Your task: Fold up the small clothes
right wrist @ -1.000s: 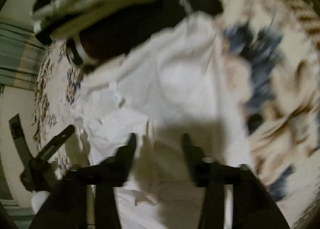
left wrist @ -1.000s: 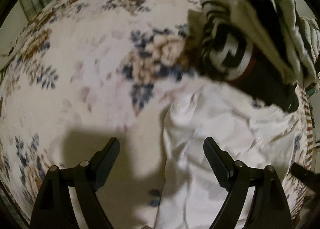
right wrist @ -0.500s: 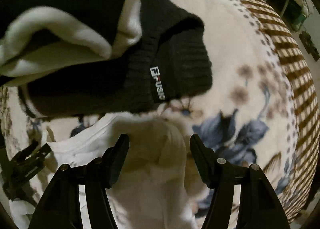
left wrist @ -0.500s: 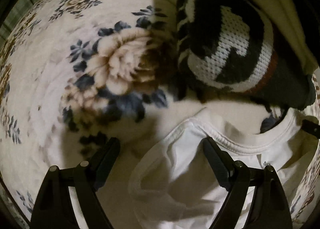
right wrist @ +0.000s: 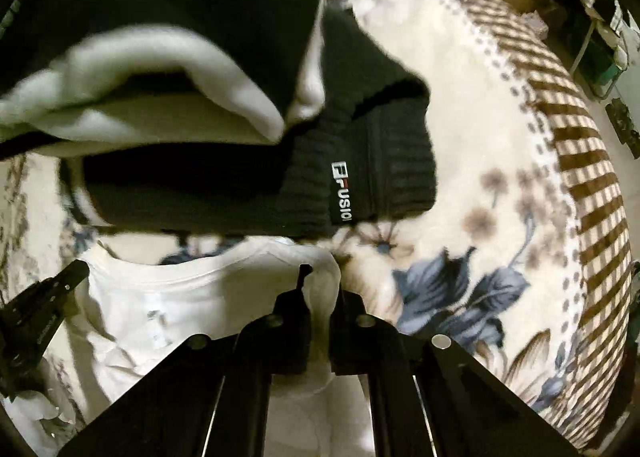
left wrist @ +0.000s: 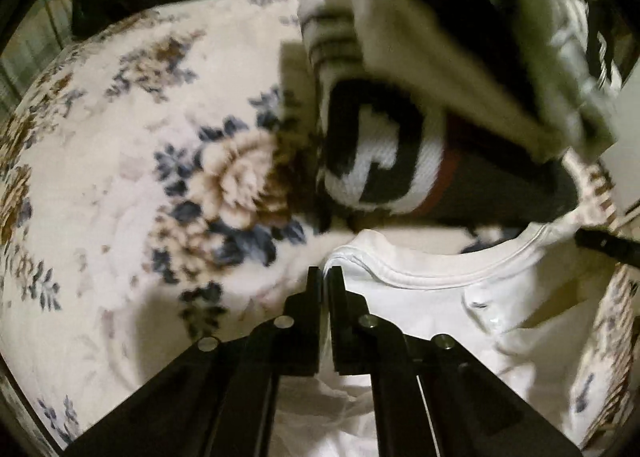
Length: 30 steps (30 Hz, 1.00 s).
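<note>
While both grip, only right shows logo [right wrist: 341,192].

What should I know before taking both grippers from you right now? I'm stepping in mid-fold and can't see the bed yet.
Left gripper: shut on the white T-shirt, pinching one shoulder beside the neckline.
Right gripper: shut on the same shirt's other shoulder, cloth bunched between its fingers.
The shirt lies on the floral blanket, collar toward the pile of dark and striped clothes just past it.
Done: both shoulders gripped.
Left: no fold is visible yet; lift and fold the shirt, keeping clear of the pile, then probably the pile's pieces.
</note>
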Available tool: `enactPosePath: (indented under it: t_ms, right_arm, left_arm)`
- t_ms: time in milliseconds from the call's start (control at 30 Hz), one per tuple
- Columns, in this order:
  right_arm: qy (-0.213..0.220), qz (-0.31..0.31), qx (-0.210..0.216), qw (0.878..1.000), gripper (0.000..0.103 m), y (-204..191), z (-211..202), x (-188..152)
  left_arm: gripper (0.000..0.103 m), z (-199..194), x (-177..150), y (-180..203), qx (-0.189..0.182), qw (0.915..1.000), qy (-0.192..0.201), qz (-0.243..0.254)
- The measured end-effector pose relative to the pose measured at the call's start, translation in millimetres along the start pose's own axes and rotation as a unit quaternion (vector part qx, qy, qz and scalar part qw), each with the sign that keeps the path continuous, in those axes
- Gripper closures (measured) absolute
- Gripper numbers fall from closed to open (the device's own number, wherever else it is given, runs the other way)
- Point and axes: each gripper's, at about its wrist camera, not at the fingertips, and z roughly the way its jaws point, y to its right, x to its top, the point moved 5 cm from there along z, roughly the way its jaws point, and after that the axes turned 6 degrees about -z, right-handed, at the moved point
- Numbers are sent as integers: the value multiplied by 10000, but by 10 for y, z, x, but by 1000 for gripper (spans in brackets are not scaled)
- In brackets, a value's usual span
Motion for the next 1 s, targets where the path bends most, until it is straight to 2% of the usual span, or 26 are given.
enactPosePath:
  t_ms: [100,200,300,400,467,533,600,667,700,767,800,833,867,933,967,1000]
  right_arm:
    - [388,123,173,9990,97,-21,-313,-134]
    - [797,178,348,9961,97,-72,-699,-485]
    - [1081,177,608,9921,97,-125,-1059,-943]
    - [1123,99,838,9901,97,-110,-1340,-1620]
    - [965,-19,935,9909,97,-87,-1404,-2090]
    - [543,-152,957,9938,97,-45,-1327,-2573]
    - [-196,-306,1078,9935,96,6,-1105,-3037]
    - [-637,-281,1145,9910,90,86,-967,-3304]
    - [-778,-259,1195,9894,89,131,-937,-3398]
    - [-773,-174,1196,9897,75,225,-973,-3437]
    - [-709,-97,1212,9900,55,278,-1002,-3402]
    - [-599,28,1247,9904,41,341,-1018,-3340]
    - [-505,180,1315,9899,39,397,-1020,-3280]
    - [-404,505,1537,9860,37,494,-1007,-3114]
    - [-351,633,1594,9846,35,541,-989,-3009]
    - [-303,710,1712,9822,27,567,-939,-2905]
  left_arm:
    - [101,-418,-113,42,-187,9991,369,-123]
    - [101,-932,-411,63,-335,9967,679,-293]
    - [101,-1418,-868,-32,-437,9935,842,-635]
    - [101,-1726,-1584,-100,-454,9913,679,-1034]
    - [101,-1712,-2018,-114,-298,9926,405,-1108]
    - [100,-1563,-2550,-144,-110,9915,-195,-1281]
    - [100,-1469,-2985,-210,-128,9848,-642,-1606]
    - [99,-1464,-3170,-298,-47,9783,-837,-1896]
    - [99,-1503,-3183,-363,-149,9742,-770,-2115]
    - [88,-1583,-3099,-450,-190,9701,-555,-2354]
    - [71,-1599,-3004,-486,-238,9688,-431,-2430]
    - [49,-1599,-2882,-510,-380,9669,-299,-2503]
    - [42,-1575,-2771,-529,-488,9651,-181,-2567]
    - [40,-1463,-2486,-520,-768,9618,17,-2626]
    - [40,-1365,-2372,-507,-770,9626,-20,-2599]
    - [40,-1207,-2227,-461,-829,9638,-89,-2533]
